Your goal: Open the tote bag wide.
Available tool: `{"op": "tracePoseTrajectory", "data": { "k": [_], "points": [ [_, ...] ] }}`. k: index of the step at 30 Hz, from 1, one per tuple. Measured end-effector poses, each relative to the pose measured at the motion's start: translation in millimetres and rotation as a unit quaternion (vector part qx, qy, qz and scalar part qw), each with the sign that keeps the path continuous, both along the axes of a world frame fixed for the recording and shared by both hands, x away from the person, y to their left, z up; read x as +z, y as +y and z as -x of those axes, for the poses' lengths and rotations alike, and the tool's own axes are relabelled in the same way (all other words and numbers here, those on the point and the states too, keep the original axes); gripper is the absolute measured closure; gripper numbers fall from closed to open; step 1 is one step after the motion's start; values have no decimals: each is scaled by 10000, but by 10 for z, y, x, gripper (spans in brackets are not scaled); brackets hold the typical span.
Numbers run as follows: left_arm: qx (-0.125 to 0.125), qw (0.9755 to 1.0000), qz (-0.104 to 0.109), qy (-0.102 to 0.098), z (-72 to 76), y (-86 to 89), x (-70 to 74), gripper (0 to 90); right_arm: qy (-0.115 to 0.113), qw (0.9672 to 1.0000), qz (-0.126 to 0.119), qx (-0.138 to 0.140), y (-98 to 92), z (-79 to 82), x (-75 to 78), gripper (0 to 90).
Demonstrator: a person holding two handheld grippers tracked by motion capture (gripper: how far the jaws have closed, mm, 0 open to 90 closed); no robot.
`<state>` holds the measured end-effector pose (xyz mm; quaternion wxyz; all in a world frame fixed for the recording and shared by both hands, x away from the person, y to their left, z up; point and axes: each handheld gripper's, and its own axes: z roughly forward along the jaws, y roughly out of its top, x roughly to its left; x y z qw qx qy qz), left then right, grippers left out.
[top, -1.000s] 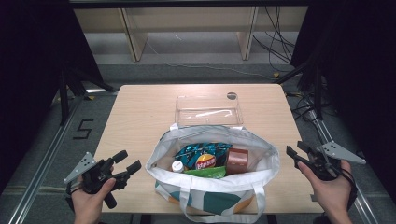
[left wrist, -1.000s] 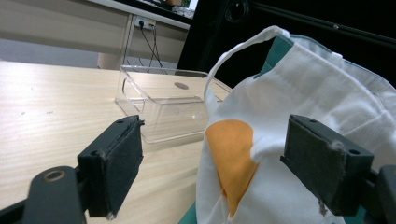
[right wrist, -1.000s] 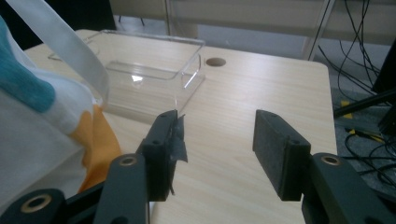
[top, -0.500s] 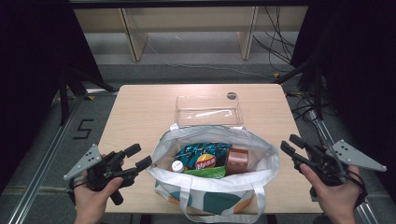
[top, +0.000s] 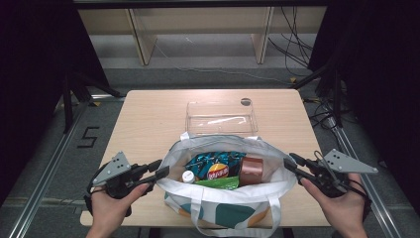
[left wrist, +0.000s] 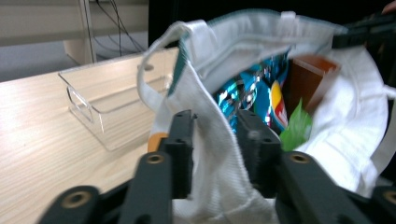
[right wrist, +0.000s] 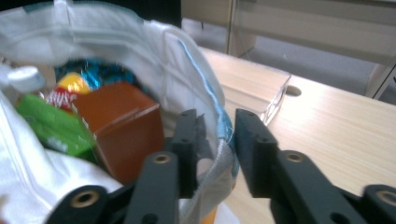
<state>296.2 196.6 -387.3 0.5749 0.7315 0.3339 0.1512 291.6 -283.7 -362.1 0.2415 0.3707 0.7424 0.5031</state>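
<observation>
Table (top: pixel 148 119): light wood, carrying everything in play; its far half is bare apart from a box.
Bag (top: pixel 277 191): white cloth tote with green patches, standing at the near middle of the table, mouth facing up. Its long axis runs left to right, from one gripper to the other; two handle loops hang over the near side.
Clear box (top: pixel 221 118): empty plastic tub just beyond the bag's far rim, long side left to right.
Bag contents: a blue crisp packet (top: pixel 214 162), a brown carton (top: pixel 251 170) at the right, a green packet (top: pixel 218 183) near the front, and a white bottle cap (top: pixel 187 176) at the left.
Left gripper (left wrist: pixel 215 140): at the bag's left rim; its jaws have just been closing and now stand narrow with the rim's cloth between them, the pads seemingly pressing on it.
Right gripper (right wrist: pixel 215 136): at the bag's right rim, mirroring the other; jaws just closing too, now narrow around the hem, which bunches against one pad.
Step in hand: taking hold of both ends of the bag's mouth, as I read it.
Next move: probably drawing the two rims apart, or steadying them evenly, so the mouth stays wide for unpacking into the box; both grips must stay firm on the thin cloth, and the pull must be level so the bag does not tip.
</observation>
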Motion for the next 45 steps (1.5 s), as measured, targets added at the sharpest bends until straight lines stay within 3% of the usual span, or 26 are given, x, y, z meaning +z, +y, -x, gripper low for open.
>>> {"op": "tracePoseTrajectory", "data": {
  "k": [3, 5, 7, 9, 12, 17, 18, 19, 21, 22, 24, 25, 27, 30, 31, 32, 35, 37, 38, 39, 40, 42, 43, 45],
  "points": [
    [-7, 9999, -88, 132, 2, -40, -58, 804, 29, 9996, 296, -31, 10, 4, -35, 827],
    [113, 9989, -403, 233, -16, -66, -112, 827, 83, 9995, 310, 3, 29, -4, -72, 840],
    [126, 9984, -465, 280, -37, -80, -149, 832, 152, 9993, 335, -12, 46, -11, -94, 844],
    [111, 9967, -635, 484, -82, -111, -263, 850, 309, 9981, 541, 26, 75, -49, -165, 848],
    [45, 9954, -688, 660, -112, -142, -380, 854, 333, 9964, 780, 98, 104, -83, -241, 850],
    [67, 9929, -762, 914, -180, -140, -478, 859, 635, 9940, 872, 156, 141, -123, -347, 852],
    [75, 9925, -791, 926, -199, -152, -504, 859, 622, 9933, 957, 179, 140, -149, -374, 852],
    [81, 9918, -832, 967, -212, -167, -531, 860, 809, 9921, 949, 160, 152, -153, -404, 852],
    [73, 9914, -886, 962, -227, -182, -565, 859, 764, 9921, 983, 174, 158, -176, -442, 852],
    [54, 9901, -987, 999, -255, -201, -619, 859, 925, 9900, 1043, 218, 171, -196, -506, 853],
    [118, 9893, -1013, 1041, -259, -217, -647, 859, 941, 9896, 1065, 233, 180, -204, -532, 853],
    [92, 9875, -1060, 1163, -267, -224, -674, 860, 1009, 9879, 1134, 310, 186, -226, -570, 853],
    [26, 9824, -1346, 1291, -287, -240, -756, 860, 1085, 9871, 1128, 346, 201, -245, -600, 853],
    [-26, 9805, -1482, 1293, -310, -251, -780, 860, 1083, 9859, 1216, 394, 208, -274, -636, 853],
    [-9, 9797, -1487, 1343, -330, -276, -799, 861, 1221, 9841, 1240, 350, 233, -281, -687, 853],
    [-9, 9797, -1487, 1343, -330, -276, -799, 861, 1221, 9841, 1240, 350, 233, -281, -687, 853],
    [-7, 9759, -1678, 1395, -368, -306, -825, 862, 1352, 9799, 1420, 358, 245, -328, -750, 854],
    [-53, 9751, -1726, 1388, -377, -299, -830, 863, 1418, 9798, 1383, 284, 252, -326, -760, 854],
    [-5, 9757, -1664, 1427, -372, -305, -850, 863, 1342, 9801, 1428, 311, 232, -354, -772, 854],
    [-2, 9746, -1704, 1452, -369, -305, -861, 864, 1299, 9802, 1463, 314, 218, -378, -794, 854],
    [-30, 9737, -1777, 1427, -369, -306, -867, 863, 1571, 9777, 1372, 263, 227, -379, -824, 855],
    [20, 9731, -1798, 1438, -366, -321, -875, 863, 1560, 9769, 1431, 288, 226, -396, -850, 855],
    [-32, 9712, -1939, 1387, -370, -324, -885, 863, 1588, 9756, 1488, 305, 227, -402, -858, 855],
    [87, 9712, -1873, 1471, -364, -329, -896, 863, 1730, 9730, 1491, 323, 239, -414, -897, 855]
  ]
}}
